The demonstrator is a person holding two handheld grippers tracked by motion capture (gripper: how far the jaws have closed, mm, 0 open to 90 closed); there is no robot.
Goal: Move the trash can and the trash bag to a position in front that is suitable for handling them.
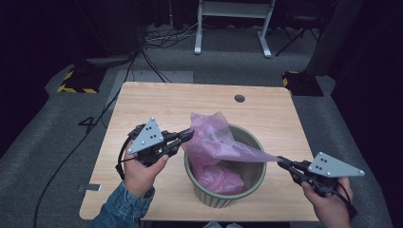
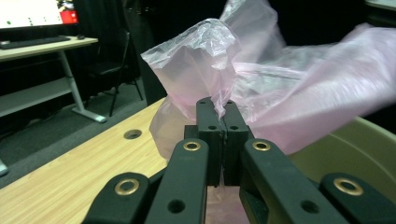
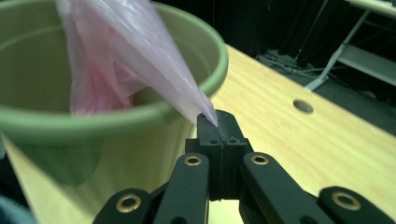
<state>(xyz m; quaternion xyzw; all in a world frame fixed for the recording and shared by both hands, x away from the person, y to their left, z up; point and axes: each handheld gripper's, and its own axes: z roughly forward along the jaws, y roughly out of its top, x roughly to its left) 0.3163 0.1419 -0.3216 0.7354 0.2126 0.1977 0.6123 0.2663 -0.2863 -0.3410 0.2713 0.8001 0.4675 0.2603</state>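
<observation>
a: pale wooden tabletop [image 1: 157, 102], dark room behind. left side?
b: left gripper [image 1: 186, 137], fingers clamped on the thin pink plastic bag [image 1: 214, 137].
a: and rightward?
b: bag hangs in the ribbed green round bin [image 1: 223, 195]; right gripper [image 1: 284, 164] pinches its stretched corner.

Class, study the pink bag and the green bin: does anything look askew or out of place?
Yes. The thin pink plastic bag is not seated in the round green ribbed bin: its mouth is stretched sideways above the rim, pinched between the left gripper and right gripper, with only the bottom slumped inside. Nothing looks spilled or torn.
</observation>
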